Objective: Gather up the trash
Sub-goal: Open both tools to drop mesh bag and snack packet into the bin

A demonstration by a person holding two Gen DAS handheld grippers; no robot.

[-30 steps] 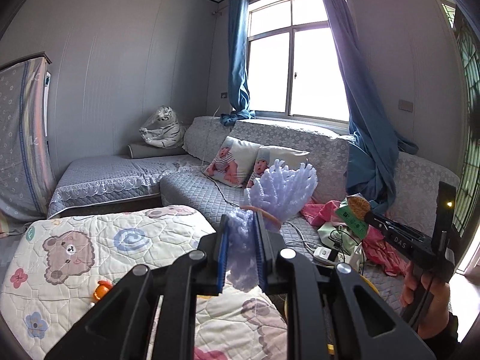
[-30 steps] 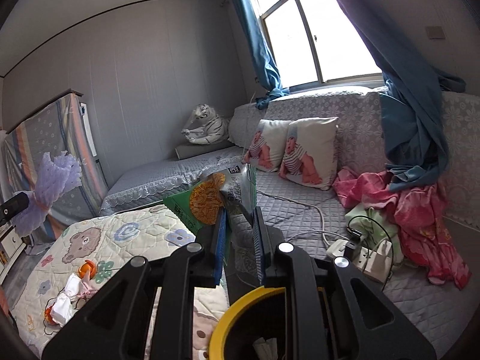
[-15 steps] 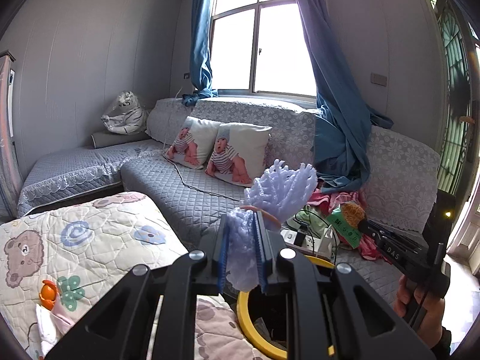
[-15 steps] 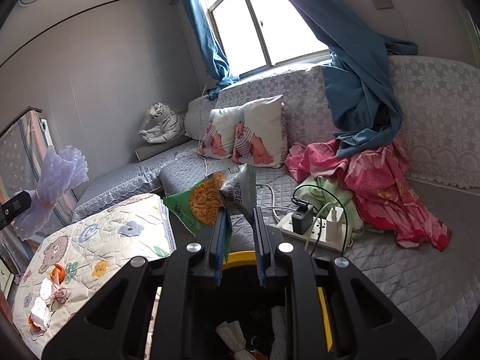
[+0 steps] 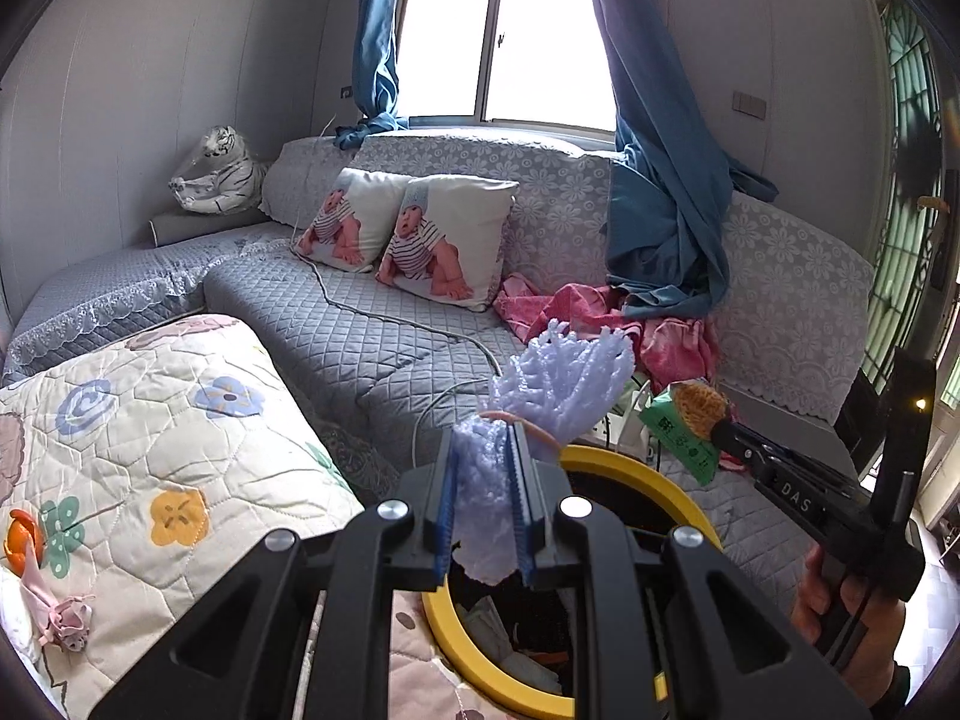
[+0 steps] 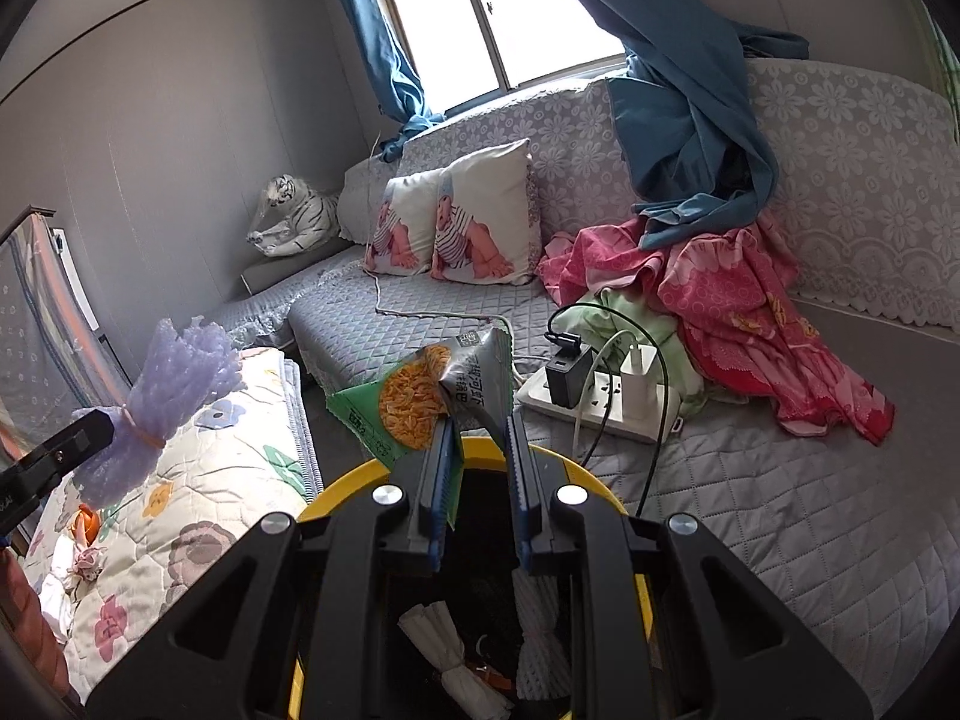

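My left gripper [image 5: 485, 468] is shut on a lilac foam-net bundle [image 5: 558, 384] tied with an orange band, held over the near edge of a yellow-rimmed bin [image 5: 648, 480]. My right gripper [image 6: 478, 438] is shut on a green snack bag [image 6: 420, 402] and hovers over the same bin [image 6: 336, 498], which holds white wrappers. The snack bag [image 5: 684, 426] and the right gripper show at the right in the left wrist view; the foam bundle [image 6: 174, 378] shows at the left in the right wrist view.
A quilted cover [image 5: 138, 432] at left carries an orange peel [image 5: 21, 540] and pink scraps [image 5: 60, 618]. A grey sofa [image 6: 750, 480] holds a power strip with chargers [image 6: 600, 396], pink and green cloth [image 6: 750, 300] and two baby pillows [image 5: 414, 234].
Both grippers have swung right and down toward the bin, each keeping its load. The bin's yellow rim and contents have come into fuller view under both.
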